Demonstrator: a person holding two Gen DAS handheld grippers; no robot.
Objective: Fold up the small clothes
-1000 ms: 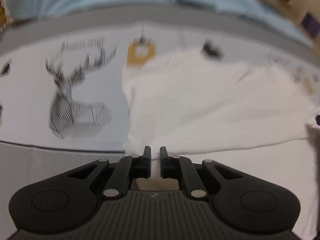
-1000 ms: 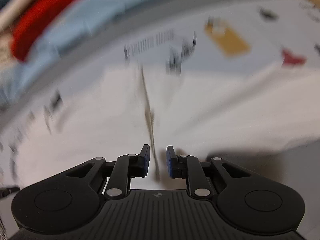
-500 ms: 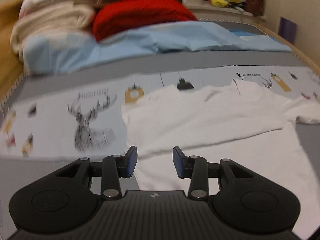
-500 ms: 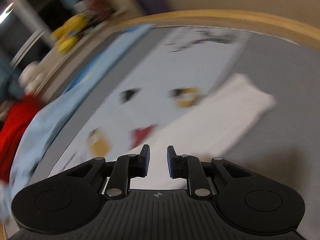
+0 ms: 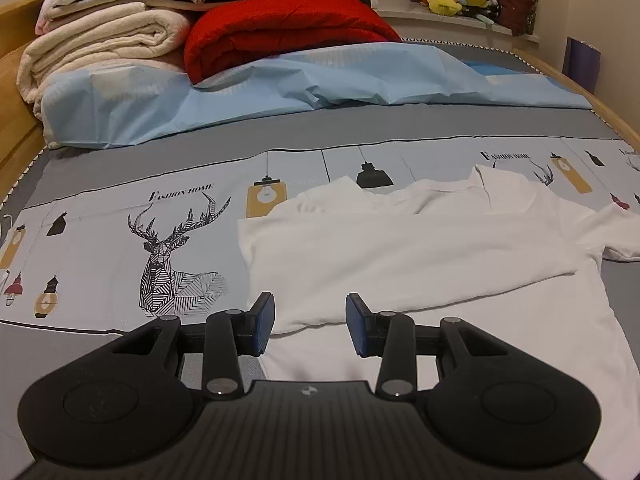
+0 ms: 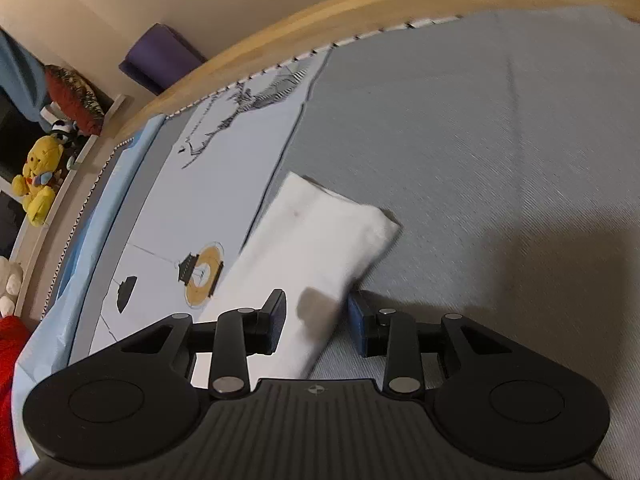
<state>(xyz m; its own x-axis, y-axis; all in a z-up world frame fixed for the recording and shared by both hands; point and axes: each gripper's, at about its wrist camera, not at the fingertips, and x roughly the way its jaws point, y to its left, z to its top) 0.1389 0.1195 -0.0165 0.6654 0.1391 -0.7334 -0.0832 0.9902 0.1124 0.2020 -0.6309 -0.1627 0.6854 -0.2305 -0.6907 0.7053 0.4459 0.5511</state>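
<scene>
On the bed, a white T-shirt (image 5: 400, 256) lay spread over the printed sheet (image 5: 120, 216), its left side already folded inward and its remaining sleeve (image 6: 320, 236) stretched out flat toward the wooden bed rail (image 6: 360, 4). The right gripper (image 6: 316, 320) hung directly over that sleeve near its root, jaws opening with the cloth lying beneath and between them but not pinched, the sleeve's long axis running away from it. The left gripper (image 5: 310, 324) stood apart and empty above the shirt's folded near edge, farther from the sleeve, so the right hand looked better placed.
</scene>
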